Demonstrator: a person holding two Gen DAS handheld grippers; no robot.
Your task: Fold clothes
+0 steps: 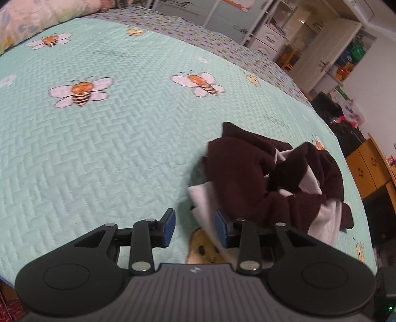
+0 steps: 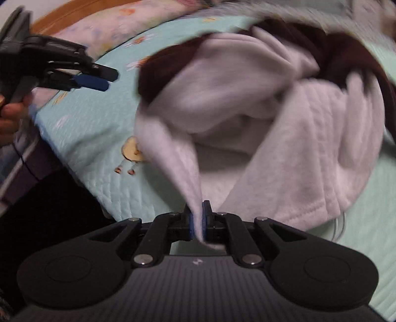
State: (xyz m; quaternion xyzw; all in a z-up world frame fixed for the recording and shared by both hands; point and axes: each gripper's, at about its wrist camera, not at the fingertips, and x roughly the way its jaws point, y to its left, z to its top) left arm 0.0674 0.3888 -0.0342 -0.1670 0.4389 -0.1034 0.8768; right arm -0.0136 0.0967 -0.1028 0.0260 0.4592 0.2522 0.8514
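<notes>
Right hand-held gripper [image 2: 197, 223] pinching garment [image 2: 247, 111] edge — lifting | left hand-held gripper [image 1: 195, 229] hanging open beside it | advice: be taking a second corner, spreading flat on bed [image 1: 99, 148]

Garment [image 1: 272, 178] lies bunched on the bedspread [image 1: 99, 148], over toward the right side and near edge of the bed. Left gripper [image 1: 195, 229] sits just left of it at the near edge, jaws apart, its right finger against the cloth. Right gripper [image 2: 197, 223] is nearest of all, clamped on a corner of the garment [image 2: 247, 119]. Pillow [image 1: 37, 17] rests far left; cabinets [image 1: 267, 39] stand beyond the bed, far right.
</notes>
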